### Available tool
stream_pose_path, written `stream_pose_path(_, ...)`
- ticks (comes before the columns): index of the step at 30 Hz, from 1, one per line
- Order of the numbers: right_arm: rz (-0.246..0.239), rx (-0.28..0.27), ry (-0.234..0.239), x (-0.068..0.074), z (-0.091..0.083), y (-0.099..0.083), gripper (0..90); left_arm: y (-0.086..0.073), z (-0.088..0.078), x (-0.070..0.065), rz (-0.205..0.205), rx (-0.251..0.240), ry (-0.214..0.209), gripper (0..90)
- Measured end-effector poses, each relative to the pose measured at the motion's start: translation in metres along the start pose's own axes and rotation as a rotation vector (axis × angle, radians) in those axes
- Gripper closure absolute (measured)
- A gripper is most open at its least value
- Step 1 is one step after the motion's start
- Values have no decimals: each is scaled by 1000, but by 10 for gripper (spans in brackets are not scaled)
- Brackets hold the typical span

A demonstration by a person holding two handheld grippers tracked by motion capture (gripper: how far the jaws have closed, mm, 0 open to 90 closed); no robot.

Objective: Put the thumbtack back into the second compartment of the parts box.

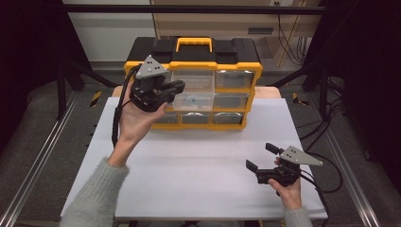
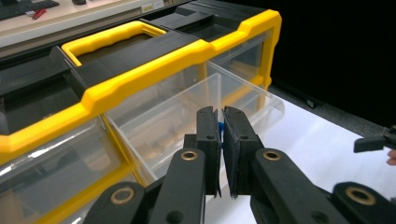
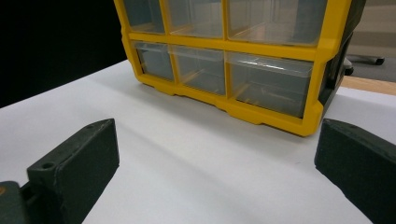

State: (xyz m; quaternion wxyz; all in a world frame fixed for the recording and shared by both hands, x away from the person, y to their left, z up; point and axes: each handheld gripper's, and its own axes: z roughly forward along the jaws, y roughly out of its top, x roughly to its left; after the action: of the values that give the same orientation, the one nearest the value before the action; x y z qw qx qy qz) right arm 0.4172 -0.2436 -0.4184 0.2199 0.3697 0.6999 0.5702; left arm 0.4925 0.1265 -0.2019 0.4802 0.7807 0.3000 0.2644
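Note:
A yellow and black organizer (image 1: 215, 65) (image 2: 140, 77) (image 3: 266, 50) with clear drawers stands at the back of the white table (image 1: 189, 161). One middle-row drawer (image 1: 201, 102) (image 2: 243, 93) is pulled out. My left gripper (image 1: 179, 86) (image 2: 220, 116) hangs just above that drawer's left end, its jaws shut on a small blue piece (image 2: 220, 129) that shows in the slit between them. A blue speck (image 1: 189, 99) lies inside the drawer. My right gripper (image 1: 259, 156) (image 3: 217, 130) rests low over the table's front right, wide open and holding nothing.
The organizer's yellow carry handle (image 1: 194, 44) (image 2: 112, 37) lies flat on its black lid. The other drawers are pushed in. Black frame posts and cables flank the table on both sides. Bare white tabletop stretches between the organizer and the right gripper.

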Motion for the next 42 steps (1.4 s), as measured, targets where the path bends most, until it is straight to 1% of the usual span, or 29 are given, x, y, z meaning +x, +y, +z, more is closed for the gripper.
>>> stream_pose_path(2,3,-1,-1,0,0,0,5,1,3,2,-4,1,2,843)
stream_pose_path(3,-1,-1,0,0,0,0,5,1,4,3,3,2,4,843)
stream_pose_path(6,4,1,-1,0,-1,0,5,1,8,6,5,7,6,843)
stream_pose_path(7,4,-1,-2,0,-1,0,5,0,10,6,-9,8,-1,843)
stream_pose_path(8,3,-5,3,0,-1,1,5,0,11,6,-3,11,2,843)
stream_pose_path(11,0,-2,0,0,-1,0,5,-1,16,10,13,14,14,842)
stream_pose_path(12,5,1,-2,0,-1,0,5,-2,17,10,13,15,16,843)
stream_pose_path(14,-2,3,0,0,-1,0,5,-2,19,11,15,20,20,843)
stream_pose_path(15,-2,2,0,0,-1,0,5,-3,21,12,6,22,21,843)
stream_pose_path(16,-1,2,1,0,-1,0,5,-3,22,13,11,24,24,843)
stream_pose_path(18,-1,1,-3,0,-1,0,5,-4,25,14,5,32,29,842)
stream_pose_path(20,-2,-5,-2,0,-1,0,5,-5,27,16,8,39,37,842)
stream_pose_path(28,-2,-7,-1,-1,-1,0,5,-8,37,21,8,56,38,841)
stream_pose_path(29,-21,-13,3,-2,-1,0,5,-8,38,21,8,59,38,841)
stream_pose_path(32,-16,-12,2,-1,-1,0,5,-10,40,22,6,65,39,840)
stream_pose_path(33,-16,-12,2,-2,-1,0,5,-10,41,21,-8,72,33,839)
stream_pose_path(34,-2,-4,-2,0,-1,0,5,-10,42,22,-1,68,34,838)
stream_pose_path(36,0,-5,4,0,-1,0,5,-10,44,22,-13,76,28,838)
stream_pose_path(37,-1,-7,0,0,-1,0,5,-10,44,23,-7,82,28,837)
stream_pose_path(38,-21,-12,4,-2,-1,0,5,-10,46,23,-5,87,30,837)
stream_pose_path(41,-19,-12,4,-2,0,0,5,-11,48,23,-1,102,31,836)
stream_pose_path(42,-21,-11,5,-2,-1,0,5,-12,49,23,-8,102,29,835)
